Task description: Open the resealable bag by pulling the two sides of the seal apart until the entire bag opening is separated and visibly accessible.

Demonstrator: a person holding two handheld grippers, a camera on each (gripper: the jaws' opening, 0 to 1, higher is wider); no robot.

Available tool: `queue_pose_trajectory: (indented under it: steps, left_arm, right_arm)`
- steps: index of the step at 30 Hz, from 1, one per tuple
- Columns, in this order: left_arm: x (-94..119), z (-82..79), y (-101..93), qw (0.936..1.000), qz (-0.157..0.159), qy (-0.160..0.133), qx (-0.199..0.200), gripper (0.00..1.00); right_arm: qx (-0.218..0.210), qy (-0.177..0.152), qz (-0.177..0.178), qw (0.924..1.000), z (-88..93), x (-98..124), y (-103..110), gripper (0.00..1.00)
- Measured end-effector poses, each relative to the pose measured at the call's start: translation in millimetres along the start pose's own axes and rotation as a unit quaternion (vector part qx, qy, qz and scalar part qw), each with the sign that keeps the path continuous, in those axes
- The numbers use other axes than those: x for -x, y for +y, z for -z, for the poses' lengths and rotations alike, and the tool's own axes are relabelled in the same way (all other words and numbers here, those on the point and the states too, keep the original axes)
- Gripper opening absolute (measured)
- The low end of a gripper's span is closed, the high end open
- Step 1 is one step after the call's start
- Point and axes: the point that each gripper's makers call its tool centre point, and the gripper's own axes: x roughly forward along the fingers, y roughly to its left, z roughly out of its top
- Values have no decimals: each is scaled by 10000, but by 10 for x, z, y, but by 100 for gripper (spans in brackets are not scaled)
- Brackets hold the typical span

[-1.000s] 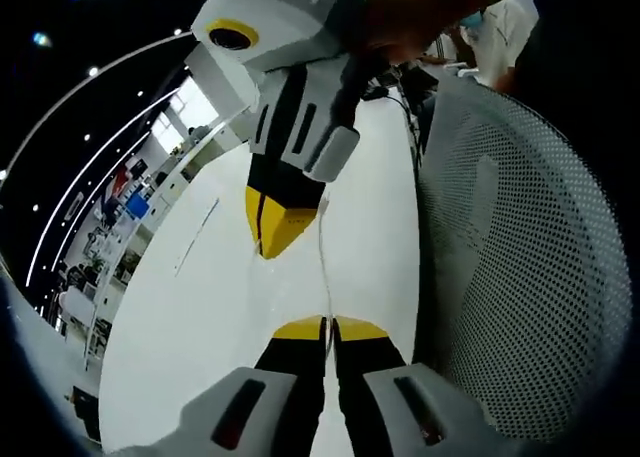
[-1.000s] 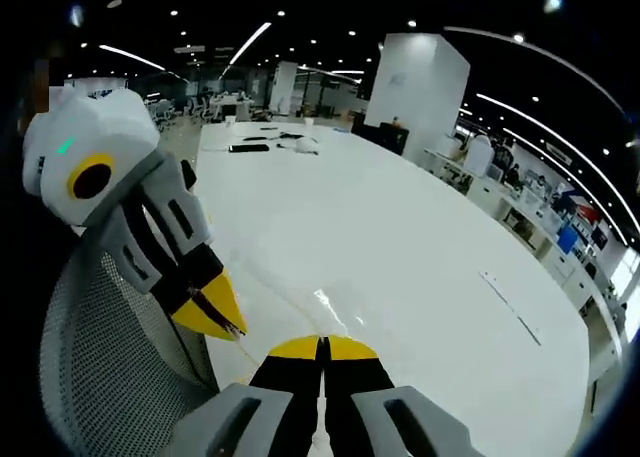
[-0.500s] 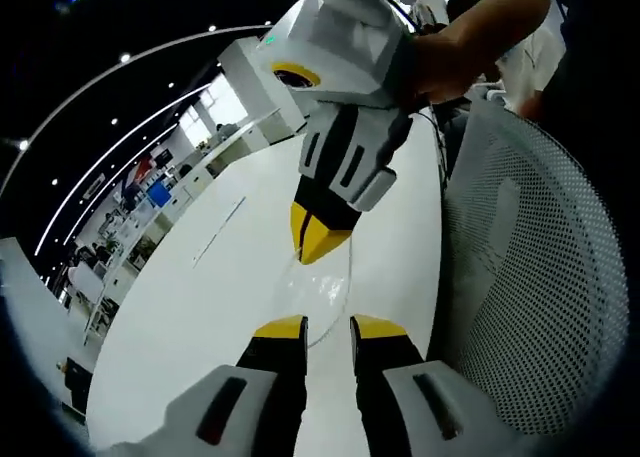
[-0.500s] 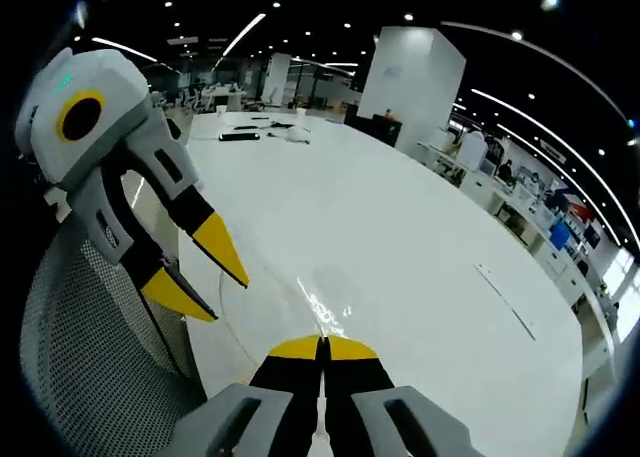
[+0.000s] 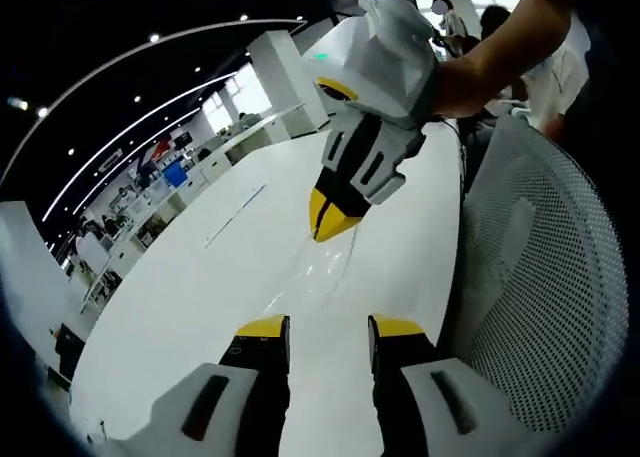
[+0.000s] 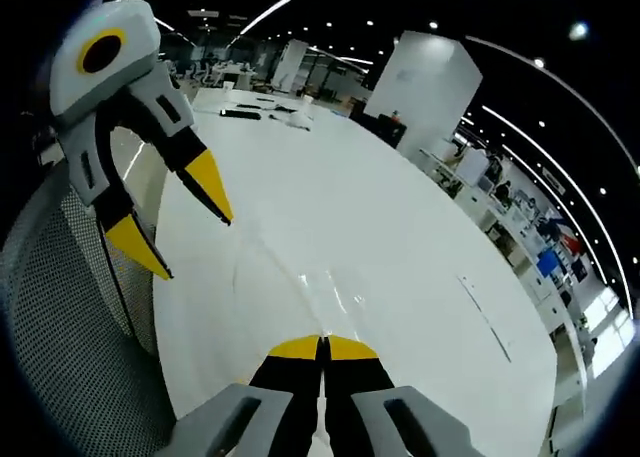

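Moved since a second ago: my left gripper (image 5: 325, 327), then pinched shut on the seal side by side with the right, now stands with its jaws spread and nothing between them. In the right gripper view it (image 6: 175, 222) hangs at the left, yellow tips parted, apart from the film.

Item: right gripper (image 6: 322, 347). Jaws pressed together on the near edge of the resealable bag (image 6: 300, 287); in the left gripper view its tips (image 5: 335, 222) meet on the film's far end. Grip unchanged across all three moments.

Item: resealable bag (image 5: 310, 272). Clear film, faint against the white table (image 5: 180, 307), seen mostly by its glare and a thin edge line. It hangs or lies from the right gripper over the table's near side, close to the edge by the mesh chair (image 5: 540, 277). I cannot tell whether the mouth is parted; the film is too transparent.

Meaning, as I judge it: one side of the seal has been let go, so either the pull is finished or a new bite is needed further along. Half a second ago the left jaws were already parting; they are wider now, and the two grippers sit farther from each other.

Risk: a bag held on one side may swing or fold shut.
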Motion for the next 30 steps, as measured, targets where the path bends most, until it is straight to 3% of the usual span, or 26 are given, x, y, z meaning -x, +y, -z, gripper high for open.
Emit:
queue_pose_trajectory:
  steps: [6, 11, 14, 19, 23, 30]
  left_arm:
    - [33, 43, 33, 9996, -15, 12, 299, 35]
    - [34, 59, 58, 9987, -16, -3, 514, 40]
    - [40, 179, 105, 9971, -143, 377, 651, 41]
    - [30, 185, 159, 9949, -174, 291, 952, 46]
    - [24, 206, 165, 9950, -192, 347, 919, 46]
    - [-6, 234, 159, 9950, -170, 452, 878, 46]
  right_arm:
    - [616, 147, 112, 9979, 70, -84, -124, 0]
    - [862, 167, 114, 9961, 88, -142, -204, 0]
    - [1106, 208, 129, 9936, 102, -190, -266, 0]
    - [1087, 276, 189, 9935, 146, -264, -370, 0]
    - [1313, 321, 214, 9906, 206, -329, -440, 0]
    - [1157, 323, 243, 9925, 294, -421, -575, 0]
